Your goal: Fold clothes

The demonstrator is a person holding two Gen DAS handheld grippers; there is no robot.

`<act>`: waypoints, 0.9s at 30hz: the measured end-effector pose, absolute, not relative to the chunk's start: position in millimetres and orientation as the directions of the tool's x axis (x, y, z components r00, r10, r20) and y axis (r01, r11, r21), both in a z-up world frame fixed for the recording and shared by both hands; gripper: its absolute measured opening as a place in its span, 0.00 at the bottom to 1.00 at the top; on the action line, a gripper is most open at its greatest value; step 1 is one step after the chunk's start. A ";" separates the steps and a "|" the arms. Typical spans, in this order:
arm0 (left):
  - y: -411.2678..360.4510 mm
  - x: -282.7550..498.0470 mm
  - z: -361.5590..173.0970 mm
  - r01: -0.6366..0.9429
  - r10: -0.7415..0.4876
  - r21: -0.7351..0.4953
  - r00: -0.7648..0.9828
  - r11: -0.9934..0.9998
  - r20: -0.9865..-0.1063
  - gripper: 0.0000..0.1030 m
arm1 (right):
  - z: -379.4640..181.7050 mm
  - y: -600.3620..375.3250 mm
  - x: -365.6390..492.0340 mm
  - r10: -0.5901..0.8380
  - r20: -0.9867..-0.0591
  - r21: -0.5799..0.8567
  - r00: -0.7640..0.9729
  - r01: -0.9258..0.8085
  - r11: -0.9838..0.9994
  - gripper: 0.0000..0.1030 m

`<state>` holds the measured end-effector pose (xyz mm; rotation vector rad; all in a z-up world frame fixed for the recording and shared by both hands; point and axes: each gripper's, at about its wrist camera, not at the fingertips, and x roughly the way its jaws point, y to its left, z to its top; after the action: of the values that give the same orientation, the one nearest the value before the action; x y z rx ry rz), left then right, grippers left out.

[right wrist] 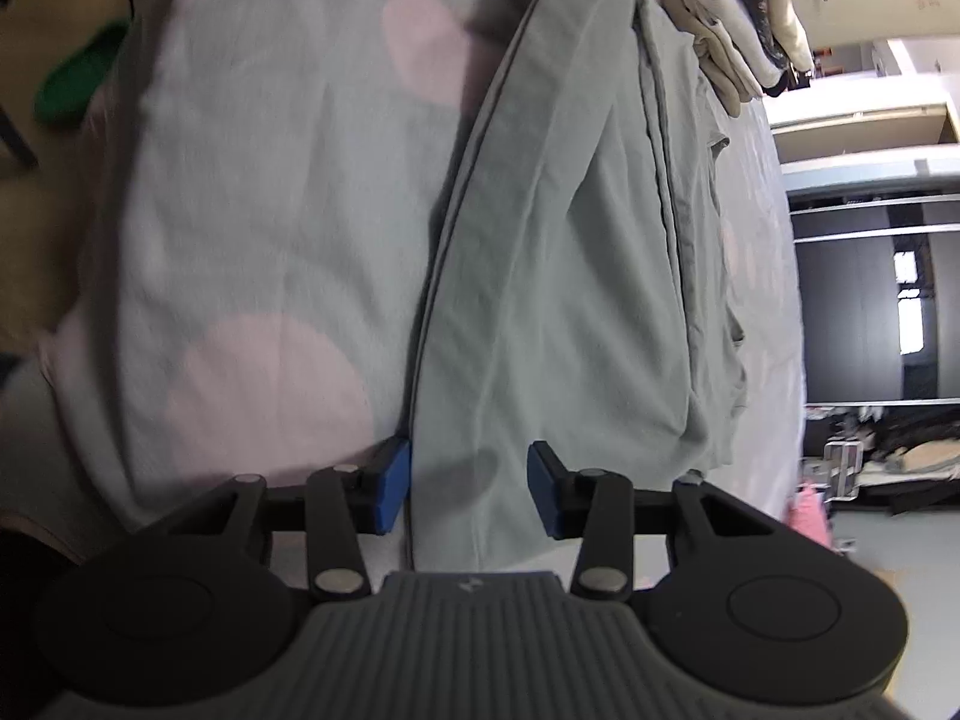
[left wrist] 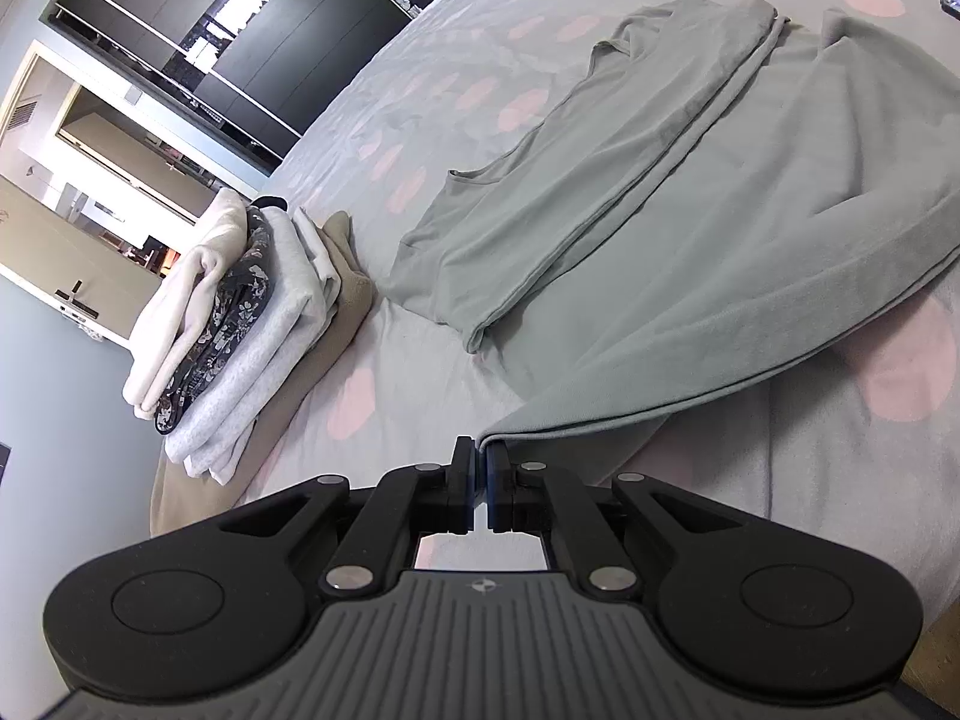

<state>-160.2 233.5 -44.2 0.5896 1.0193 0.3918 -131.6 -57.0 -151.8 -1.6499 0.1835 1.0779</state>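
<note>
Garment (left wrist: 690, 252) corner pinched in left gripper (left wrist: 483, 468); right gripper (right wrist: 468, 489) straddles its edge.

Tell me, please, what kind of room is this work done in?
Most likely a bedroom. The green garment lies on a bed cover with pink dots, a stack of folded clothes sits beside it, and a dark wardrobe stands behind.

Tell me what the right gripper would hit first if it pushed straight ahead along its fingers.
Most likely the grey-green garment: the right gripper is open with that cloth lying between its fingers. Depth is hard to judge in this blurred view.
</note>
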 end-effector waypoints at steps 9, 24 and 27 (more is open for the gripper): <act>238.2 -165.1 -26.6 -0.108 0.570 0.607 0.506 0.787 -0.648 0.02 | -121.7 -65.1 -123.8 0.453 -0.564 -0.818 0.690 -0.541 -0.194 0.07; 271.9 -122.4 53.4 -0.253 0.560 0.532 0.611 0.808 -0.560 0.02 | -13.0 -31.9 -54.7 0.496 -0.292 -0.864 0.818 -0.448 0.230 0.06; 286.1 -101.0 54.6 -0.257 0.562 0.529 0.605 0.809 -0.564 0.02 | -2.5 -15.4 -34.8 0.498 -0.289 -0.861 0.818 -0.450 0.238 0.06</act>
<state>-101.0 286.1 54.6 0.4213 0.7885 0.4902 -34.8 -15.4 -2.5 -1.1613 -0.0481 0.6493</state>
